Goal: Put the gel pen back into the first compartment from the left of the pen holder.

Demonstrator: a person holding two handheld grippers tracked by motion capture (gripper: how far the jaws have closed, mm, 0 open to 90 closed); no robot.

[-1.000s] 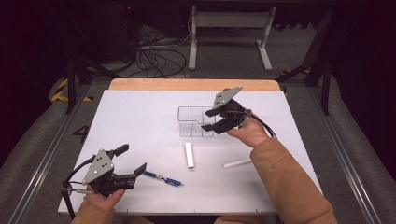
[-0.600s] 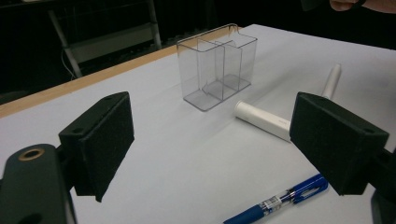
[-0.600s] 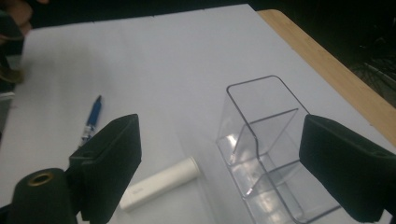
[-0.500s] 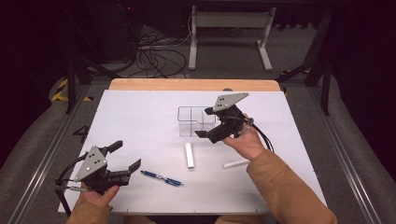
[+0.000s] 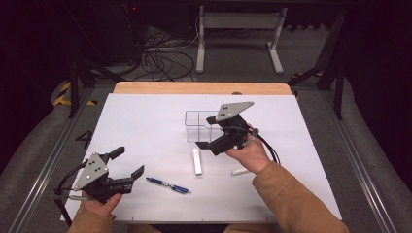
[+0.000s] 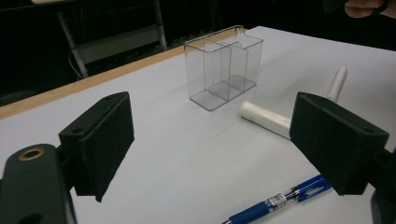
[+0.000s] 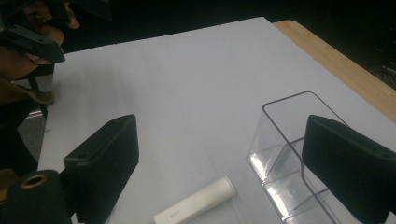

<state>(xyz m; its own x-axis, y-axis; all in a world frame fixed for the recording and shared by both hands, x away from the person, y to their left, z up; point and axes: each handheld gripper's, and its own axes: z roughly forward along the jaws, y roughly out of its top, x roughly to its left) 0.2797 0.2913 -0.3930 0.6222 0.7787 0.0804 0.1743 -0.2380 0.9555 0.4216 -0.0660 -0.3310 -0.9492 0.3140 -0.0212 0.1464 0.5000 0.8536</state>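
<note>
A clear divided container [image 5: 194, 125] stands at mid-table, with nothing visible inside it in the left gripper view [image 6: 224, 70]. Just in front of it lies a white tube [image 5: 196, 161] [image 7: 196, 203] [image 6: 266, 119]. A thinner white stick [image 5: 239, 171] [image 6: 337, 81] lies to its right. A blue pen [image 5: 167, 184] [image 6: 280, 200] lies near the front. My right gripper [image 5: 205, 132] [image 7: 224, 163] hovers at the container's right front corner; its jaws have just been opening and stand open, with nothing between them. My left gripper [image 5: 130, 161] [image 6: 219, 140] is open near the front left, just left of the pen.
A white sheet [image 5: 145, 126] covers the table, with a wooden edge [image 5: 194, 88] along the far side. Cables and a metal stand [image 5: 238, 29] sit on the dark floor beyond. The person's left hand and gripper [image 7: 32, 42] appear far off in the right gripper view.
The right gripper has drawn back from over the container toward the near side, and its jaws stand wider. The left gripper has hardly moved.
</note>
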